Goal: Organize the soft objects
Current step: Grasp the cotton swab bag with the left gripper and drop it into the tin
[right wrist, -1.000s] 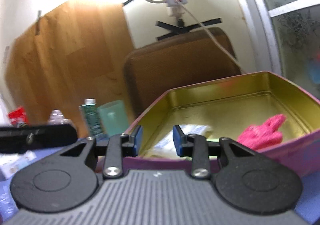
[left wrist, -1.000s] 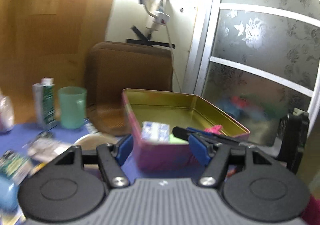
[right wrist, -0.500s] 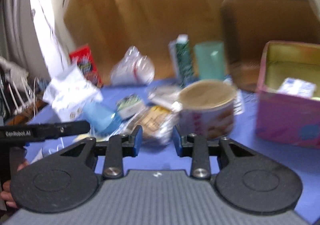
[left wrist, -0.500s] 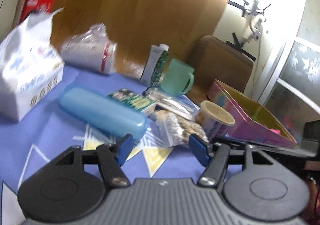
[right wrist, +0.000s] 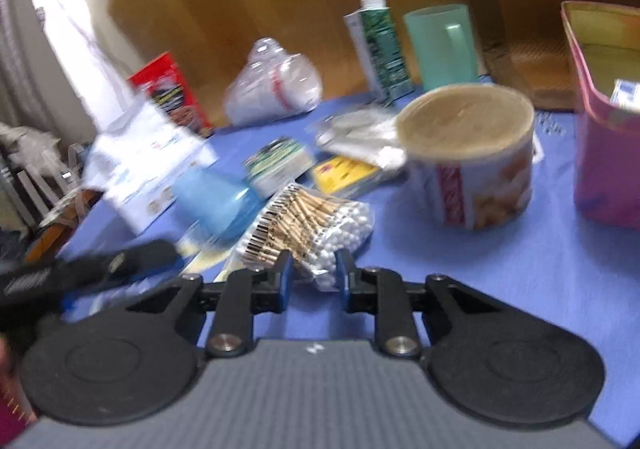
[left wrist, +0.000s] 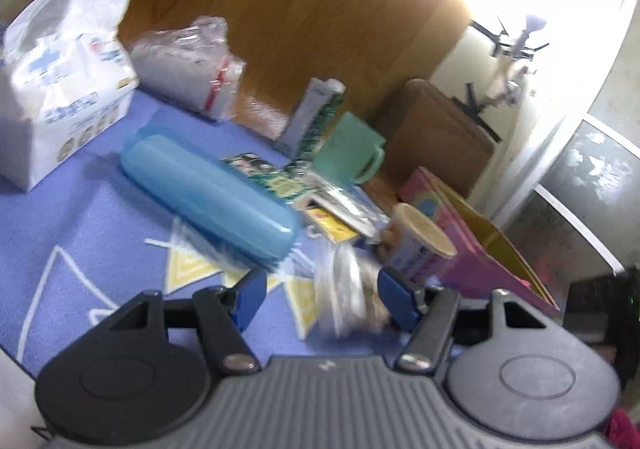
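Observation:
A clear bag of cotton swabs (right wrist: 308, 225) lies on the blue cloth just in front of my right gripper (right wrist: 314, 277), whose jaws stand apart around the bag's near corner. In the left wrist view the same bag (left wrist: 348, 289) is blurred, lying between the fingers of my open left gripper (left wrist: 320, 295). The pink tin box (left wrist: 480, 249) with a gold inside stands at the right; it also shows in the right wrist view (right wrist: 600, 173), holding a small blue-white packet (right wrist: 626, 91).
On the cloth lie a blue plastic case (left wrist: 208, 197), a white tissue pack (left wrist: 60, 89), a round can (right wrist: 472, 165), a green mug (right wrist: 444, 45), a green carton (right wrist: 380, 49), a clear bagged bundle (right wrist: 276, 89) and flat packets (right wrist: 280, 161). A wooden board stands behind.
Both grippers swung away from the tin box to the cluttered cloth at the left. The right gripper came down close to the cotton swab bag.

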The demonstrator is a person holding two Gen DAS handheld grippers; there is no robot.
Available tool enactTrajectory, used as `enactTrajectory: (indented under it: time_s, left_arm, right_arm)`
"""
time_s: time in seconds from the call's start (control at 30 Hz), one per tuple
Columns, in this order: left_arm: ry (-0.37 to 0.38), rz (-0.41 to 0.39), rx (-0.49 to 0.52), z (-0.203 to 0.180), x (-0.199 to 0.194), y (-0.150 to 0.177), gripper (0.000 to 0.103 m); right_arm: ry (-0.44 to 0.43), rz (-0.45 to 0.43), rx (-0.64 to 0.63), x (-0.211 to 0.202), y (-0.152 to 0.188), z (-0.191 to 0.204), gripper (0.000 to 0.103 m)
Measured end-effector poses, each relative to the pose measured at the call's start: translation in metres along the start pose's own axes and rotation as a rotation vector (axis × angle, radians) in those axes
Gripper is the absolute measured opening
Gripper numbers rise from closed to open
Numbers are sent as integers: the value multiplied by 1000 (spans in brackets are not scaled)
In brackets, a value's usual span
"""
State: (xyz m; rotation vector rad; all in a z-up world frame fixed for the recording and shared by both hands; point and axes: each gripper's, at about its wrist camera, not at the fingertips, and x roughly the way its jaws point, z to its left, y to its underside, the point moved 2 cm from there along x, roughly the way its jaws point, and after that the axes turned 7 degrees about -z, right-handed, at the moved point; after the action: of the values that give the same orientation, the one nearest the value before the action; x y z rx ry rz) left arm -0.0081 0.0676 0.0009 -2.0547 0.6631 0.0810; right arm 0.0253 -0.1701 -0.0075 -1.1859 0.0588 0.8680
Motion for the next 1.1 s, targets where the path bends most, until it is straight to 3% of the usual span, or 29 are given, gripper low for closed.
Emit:
enactTrajectory:
  time_s: [0.13, 0.2, 0.23, 0.37, 0.5, 0.53, 0.57, 0.67, 0.77, 0.93, 1.1]
  left_arm:
    - [64, 28, 77, -27, 0, 5, 64]
    - [70, 49, 116, -40, 3, 10, 64]
    - [67, 64, 129, -45, 5, 12, 64]
    - [11, 124, 144, -50, 14, 20, 63]
    - [-35, 186, 110, -42, 19, 30, 61]
    - [-39, 175, 123, -46, 19, 33, 61]
    - [-28, 191, 140, -49, 21, 34, 61]
    - [-2, 217, 186, -73, 33, 33, 57]
    - [52, 207, 257, -106, 49, 24, 57]
    - [166, 182, 381, -185, 98, 13, 58]
    - [210, 165, 464, -259, 160, 18, 62]
  right_arm:
    - [-24, -9, -49, -32, 22, 6, 30]
    - [-3, -16, -83, -41, 31, 8, 39]
    - [8, -22, -104, -45, 35, 9, 49]
    - [9, -20, -193, -42, 37, 21, 63]
    - [21, -11, -274, -28, 40, 34, 63]
    - [22, -17, -283, -27, 41, 35, 59]
    - [20, -20, -290, -25, 41, 35, 43]
    - [22, -45, -282, -30, 41, 29, 34]
    - [90, -146, -301, -49, 38, 23, 34]
    - [220, -331, -224, -96, 14, -16, 34]
    - [388, -444, -157, -131, -12, -64, 34]
